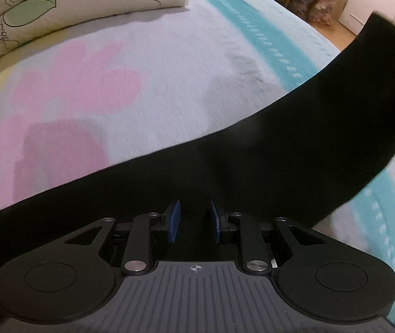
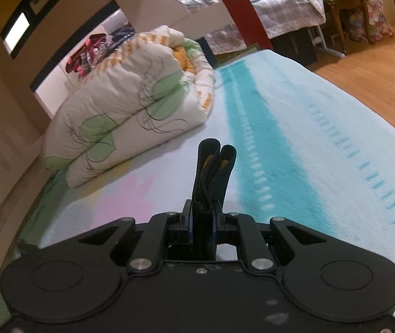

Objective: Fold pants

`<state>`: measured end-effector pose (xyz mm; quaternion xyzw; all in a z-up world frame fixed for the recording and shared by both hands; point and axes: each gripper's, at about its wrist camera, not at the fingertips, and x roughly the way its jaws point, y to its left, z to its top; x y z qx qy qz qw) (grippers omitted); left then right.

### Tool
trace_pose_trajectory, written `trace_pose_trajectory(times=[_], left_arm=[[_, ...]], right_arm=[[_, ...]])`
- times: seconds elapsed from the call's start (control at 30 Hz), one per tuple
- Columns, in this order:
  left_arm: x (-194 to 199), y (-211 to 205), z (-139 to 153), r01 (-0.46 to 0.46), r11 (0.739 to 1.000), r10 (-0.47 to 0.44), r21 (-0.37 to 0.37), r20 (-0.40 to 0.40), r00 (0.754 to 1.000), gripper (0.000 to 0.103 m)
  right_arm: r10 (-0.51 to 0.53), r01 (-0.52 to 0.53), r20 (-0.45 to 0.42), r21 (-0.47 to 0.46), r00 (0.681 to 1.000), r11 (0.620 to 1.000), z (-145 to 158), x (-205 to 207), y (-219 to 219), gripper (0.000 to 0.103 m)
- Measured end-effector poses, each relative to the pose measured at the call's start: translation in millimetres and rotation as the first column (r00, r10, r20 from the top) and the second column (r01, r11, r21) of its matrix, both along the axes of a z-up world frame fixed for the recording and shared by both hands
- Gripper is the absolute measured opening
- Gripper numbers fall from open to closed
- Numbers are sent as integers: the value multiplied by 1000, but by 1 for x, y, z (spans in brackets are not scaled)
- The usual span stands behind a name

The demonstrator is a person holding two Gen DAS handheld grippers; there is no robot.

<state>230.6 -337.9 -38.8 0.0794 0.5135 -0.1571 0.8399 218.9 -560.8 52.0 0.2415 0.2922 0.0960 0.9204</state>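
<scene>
open blanket-covered bed surface (image 1: 130,88) lies ahead of the left gripper (image 1: 194,222), flat and bare up to the folded floral quilt (image 1: 67,2), which blocks the far left corner. a taut black span of pants (image 1: 294,133) crosses the lower and right field and bars the path toward the bed's right edge. in the right wrist view, the bunched pants fabric (image 2: 214,172) stands up between the right gripper's (image 2: 201,222) jaws; the turquoise band (image 2: 255,127) beyond is bare, the quilt (image 2: 130,105) walls the left, and the wood floor (image 2: 364,63) lies past the right edge.
</scene>
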Motion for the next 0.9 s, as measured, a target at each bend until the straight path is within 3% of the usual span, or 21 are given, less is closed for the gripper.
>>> trace_pose_trajectory(times=[0.17, 0.23, 0.4, 0.5, 0.7, 0.9], left_arm=[[5, 22, 11, -89, 992, 86, -94, -33, 996, 24], [2, 48, 23, -144, 981, 141, -130, -28, 990, 24], [-8, 119, 51, -248, 960, 250, -133, -5, 968, 24], [-16, 171, 63, -320, 934, 323, -162, -6, 946, 24], [-31, 236, 68, -405, 902, 412, -147, 22, 911, 24], [-31, 272, 58, -474, 859, 477, -192, -34, 878, 24]], right_arm=[[40, -39, 30, -36, 999, 999, 25, -10, 31, 13], [65, -62, 42, -67, 997, 996, 34, -15, 47, 13], [128, -122, 59, -96, 990, 988, 46, -23, 96, 13], [177, -170, 60, -114, 982, 979, 44, -27, 133, 13], [273, -265, 28, -172, 961, 949, 10, -31, 225, 13], [313, -318, -57, -239, 948, 918, -49, -38, 300, 13]])
